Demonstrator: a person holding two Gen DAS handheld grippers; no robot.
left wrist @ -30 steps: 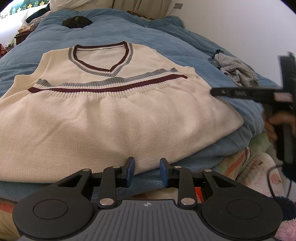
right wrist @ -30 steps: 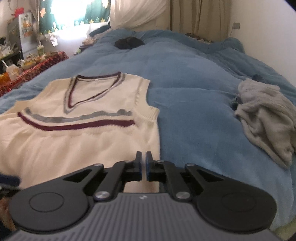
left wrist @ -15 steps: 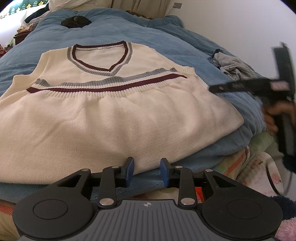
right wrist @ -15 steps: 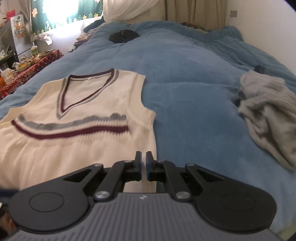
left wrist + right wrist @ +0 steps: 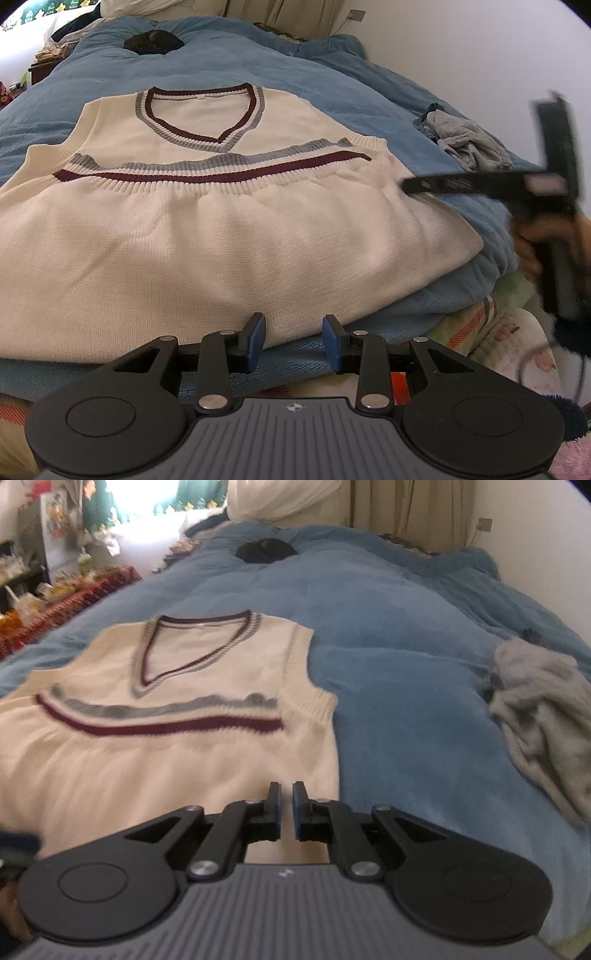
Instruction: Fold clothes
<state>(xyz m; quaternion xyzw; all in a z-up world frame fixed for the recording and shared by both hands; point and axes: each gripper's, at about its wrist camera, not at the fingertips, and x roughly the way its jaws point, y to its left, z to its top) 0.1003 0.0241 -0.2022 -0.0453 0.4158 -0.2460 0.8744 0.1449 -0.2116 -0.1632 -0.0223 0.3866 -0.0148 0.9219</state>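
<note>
Two grippers hovering over cream vest [image 5: 229, 236], lying flat on the bed [image 5: 399, 657] — left gripper [image 5: 293, 341] jaws apart at hem; right gripper [image 5: 287, 808] jaws nearly together, gripping nothing — likely lining up.

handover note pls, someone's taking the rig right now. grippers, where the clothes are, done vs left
Left gripper: open, empty, low at the near hem of the vest.
Right gripper: jaws nearly closed with a thin gap, nothing between them, above the vest's right side edge.
Vest: cream V-neck knit, spread on the blue blanket, neckline away from you; it looks folded across at the striped band.
Grey garment: crumpled on the blanket, right of the vest, untouched.
Done: vest laid out. Left: finish folding the vest, then probably the grey one.
</note>
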